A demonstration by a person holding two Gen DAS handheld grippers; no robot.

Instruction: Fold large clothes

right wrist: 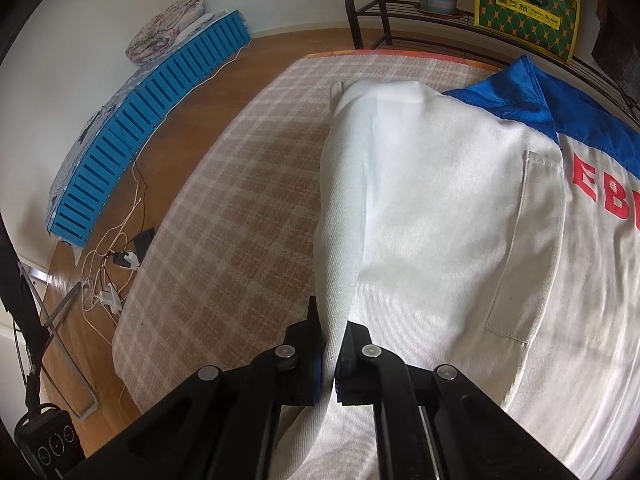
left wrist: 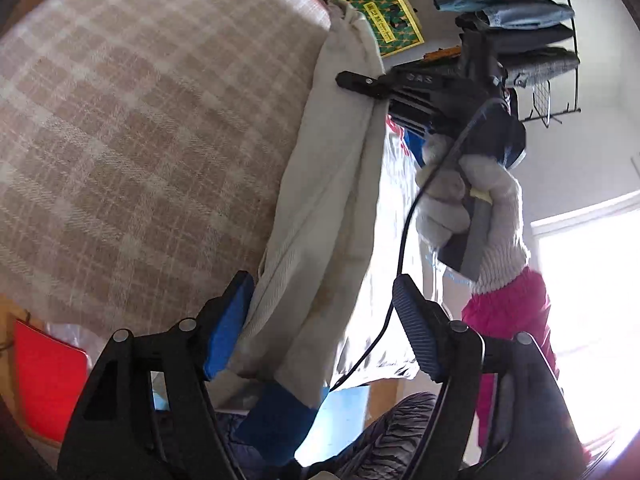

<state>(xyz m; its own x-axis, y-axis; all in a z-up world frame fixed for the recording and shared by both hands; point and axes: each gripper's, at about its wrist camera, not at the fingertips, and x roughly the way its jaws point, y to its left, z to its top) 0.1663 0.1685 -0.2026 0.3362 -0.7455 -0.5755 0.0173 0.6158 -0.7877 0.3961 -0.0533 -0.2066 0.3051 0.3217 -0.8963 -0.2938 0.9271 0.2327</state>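
A large white garment (right wrist: 440, 216) with a blue collar (right wrist: 516, 92), red letters and a chest pocket lies on a beige checked cloth (right wrist: 240, 208). My right gripper (right wrist: 333, 344) is shut on a fold of its white sleeve. In the left wrist view the sleeve (left wrist: 320, 216) hangs lifted, its blue cuff (left wrist: 280, 420) at the bottom. My left gripper (left wrist: 324, 308) is open, with the sleeve between its fingers, against the blue-padded left one. The right gripper (left wrist: 360, 82) shows there pinching the sleeve's far end, held by a gloved hand (left wrist: 472, 208).
A blue slatted board (right wrist: 148, 116) and cables (right wrist: 108, 272) lie on the wooden floor left of the cloth. A metal rack (right wrist: 372, 12) with a plant pot and a yellow-green bag (right wrist: 524, 8) stands behind. Folded clothes hang on a rack (left wrist: 520, 24). A red object (left wrist: 44, 380) lies at lower left.
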